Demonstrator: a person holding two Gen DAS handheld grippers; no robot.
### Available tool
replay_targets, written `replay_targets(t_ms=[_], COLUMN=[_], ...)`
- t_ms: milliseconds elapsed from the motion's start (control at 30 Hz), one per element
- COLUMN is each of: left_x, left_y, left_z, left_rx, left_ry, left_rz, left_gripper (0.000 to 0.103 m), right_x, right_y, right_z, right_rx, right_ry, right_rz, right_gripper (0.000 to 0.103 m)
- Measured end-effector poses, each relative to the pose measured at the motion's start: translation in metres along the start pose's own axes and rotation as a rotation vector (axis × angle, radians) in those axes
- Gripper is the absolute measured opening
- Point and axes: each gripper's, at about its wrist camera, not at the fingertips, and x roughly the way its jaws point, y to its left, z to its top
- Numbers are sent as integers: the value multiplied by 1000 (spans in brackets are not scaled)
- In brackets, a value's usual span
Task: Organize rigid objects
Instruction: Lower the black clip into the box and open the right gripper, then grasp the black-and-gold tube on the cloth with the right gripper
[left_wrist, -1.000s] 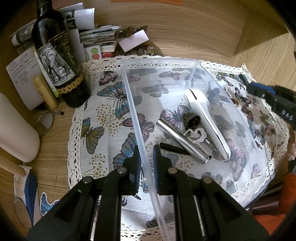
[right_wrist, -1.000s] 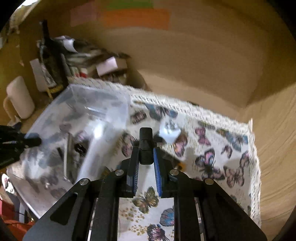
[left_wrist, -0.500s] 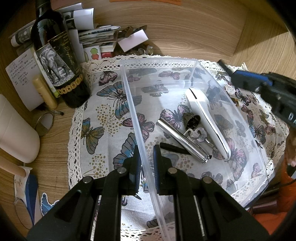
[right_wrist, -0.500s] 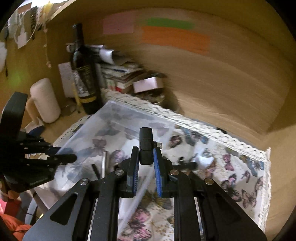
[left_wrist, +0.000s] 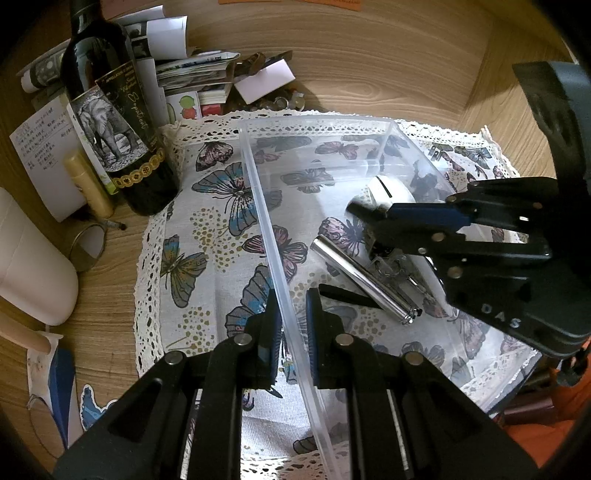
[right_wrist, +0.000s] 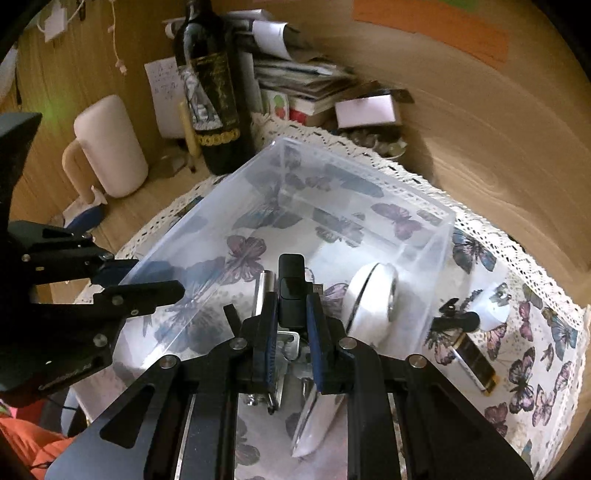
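A clear plastic box (left_wrist: 258, 192) stands on a butterfly cloth (left_wrist: 207, 236). My left gripper (left_wrist: 291, 325) is shut on the box's near-left wall. Inside the box lie a silver tube (left_wrist: 362, 277), a white oblong object (left_wrist: 384, 188), keys (left_wrist: 391, 264) and a thin black stick (left_wrist: 347, 295). My right gripper (right_wrist: 291, 314) is shut on a small black stick-shaped device (right_wrist: 291, 291) and hangs over the box's inside, above the tube (right_wrist: 264, 288) and the white object (right_wrist: 373, 299). In the left wrist view the right gripper (left_wrist: 364, 221) reaches in from the right.
On the cloth right of the box lie a white plug (right_wrist: 495, 306), a black clip (right_wrist: 454, 317) and a black-and-gold bar (right_wrist: 476, 362). A wine bottle (left_wrist: 110, 110), a stack of papers (left_wrist: 195, 74), a white mug (right_wrist: 110, 147) and a wooden wall stand behind and to the left.
My right gripper has swung left from over the cloth to above the box, carrying the black device. The left gripper and the box have not moved.
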Motion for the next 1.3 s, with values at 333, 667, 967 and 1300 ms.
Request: replay_targets(t_ms=[333, 667, 967, 1300], left_x=[0, 0, 0, 1], left_y=[0, 0, -1, -1], left_z=[0, 0, 1, 2], left_rx=[0, 1, 0, -2], left_ry=[-1, 0, -1, 0], left_rz=[3, 2, -3, -5], left_gripper=[11, 11, 12, 12], right_x=[-14, -61, -67, 3], right_y=[-9, -56, -108, -141], right_z=[2, -3, -13, -38], right_rx=[37, 146, 261, 290], right_ry=[-47, -150, -156, 84], right_rz=[-17, -126, -235, -203], right_gripper=[33, 55, 62, 62])
